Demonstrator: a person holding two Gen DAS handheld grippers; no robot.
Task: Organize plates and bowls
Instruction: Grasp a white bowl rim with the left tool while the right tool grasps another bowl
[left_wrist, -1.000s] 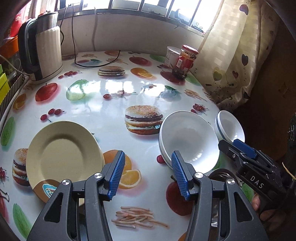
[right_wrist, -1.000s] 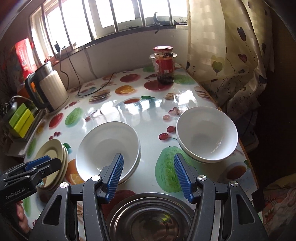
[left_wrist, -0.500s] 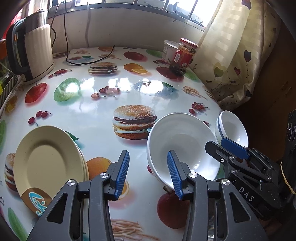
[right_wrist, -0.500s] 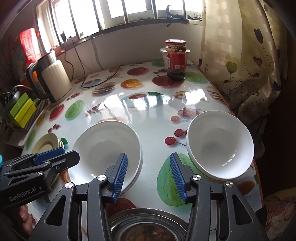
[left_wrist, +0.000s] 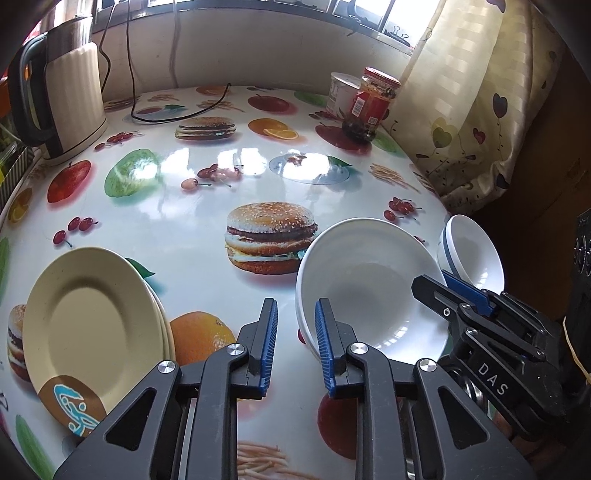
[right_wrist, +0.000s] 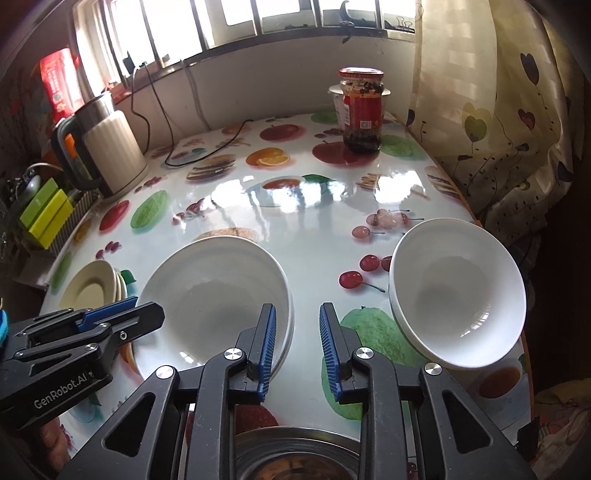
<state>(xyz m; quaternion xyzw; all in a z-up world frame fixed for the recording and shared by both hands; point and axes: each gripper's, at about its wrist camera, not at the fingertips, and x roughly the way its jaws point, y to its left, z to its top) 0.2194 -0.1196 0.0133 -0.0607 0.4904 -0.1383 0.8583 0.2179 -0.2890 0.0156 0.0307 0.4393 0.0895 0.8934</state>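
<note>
A stack of wide white bowls sits near the table's front edge. My left gripper straddles its left rim, one blue pad inside and one outside. The jaws are closing, with a strip of table still showing beside the rim. My right gripper straddles the right rim of the same stack. Its jaws are closing too, with a gap left at the outer pad. Each gripper shows in the other's view: right gripper, left gripper. Cream plates are stacked to the left. A deeper white bowl stack stands to the right.
A steel bowl lies just under my right gripper. A kettle with its cable stands at the back left. A red-lidded jar and a white cup stand at the back right, by the curtain.
Both grippers moved forward and down to the wide bowl stack. Their jaws narrowed steadily, and the bowl's rim now lies between each pair.
</note>
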